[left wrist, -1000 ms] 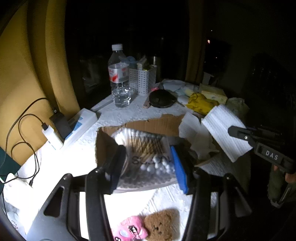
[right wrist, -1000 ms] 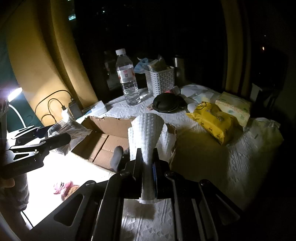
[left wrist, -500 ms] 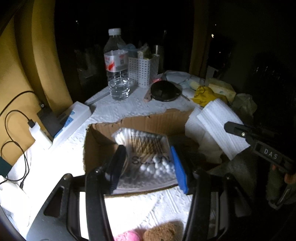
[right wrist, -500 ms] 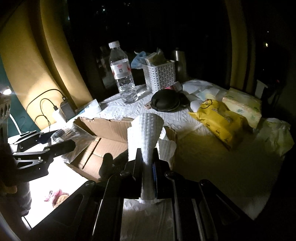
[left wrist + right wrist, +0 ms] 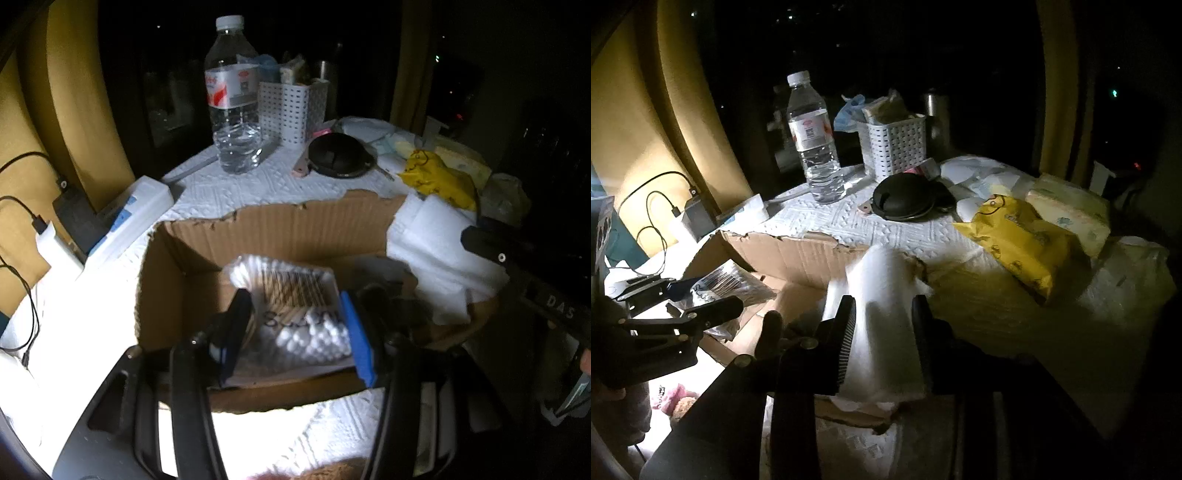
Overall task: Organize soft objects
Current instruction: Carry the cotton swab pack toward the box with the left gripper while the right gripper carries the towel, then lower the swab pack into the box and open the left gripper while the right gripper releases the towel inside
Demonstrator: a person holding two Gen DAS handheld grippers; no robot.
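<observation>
My left gripper point(image 5: 295, 325) is shut on a clear bag of cotton swabs point(image 5: 295, 314) and holds it inside the open cardboard box point(image 5: 280, 225). My right gripper point(image 5: 882, 332) has its jaws spread apart, with the folded white paper towel point(image 5: 882, 295) lying loose between them over the box's right edge point(image 5: 798, 251). The towel also shows in the left wrist view point(image 5: 439, 251). The left gripper and the swab bag point(image 5: 727, 284) show at the left of the right wrist view. A pink and a brown plush toy point(image 5: 674, 398) lie on the table before the box.
A water bottle point(image 5: 814, 147), a white basket point(image 5: 897, 147), a black round case point(image 5: 905, 199), a yellow tissue pack point(image 5: 1015, 240) and a pale tissue pack point(image 5: 1071, 210) stand behind and right of the box. A charger and white box point(image 5: 125, 218) lie at left.
My left gripper moved forward and lowered the swab bag into the box. My right gripper opened, and the paper towel it was pinching now lies loose over the box edge.
</observation>
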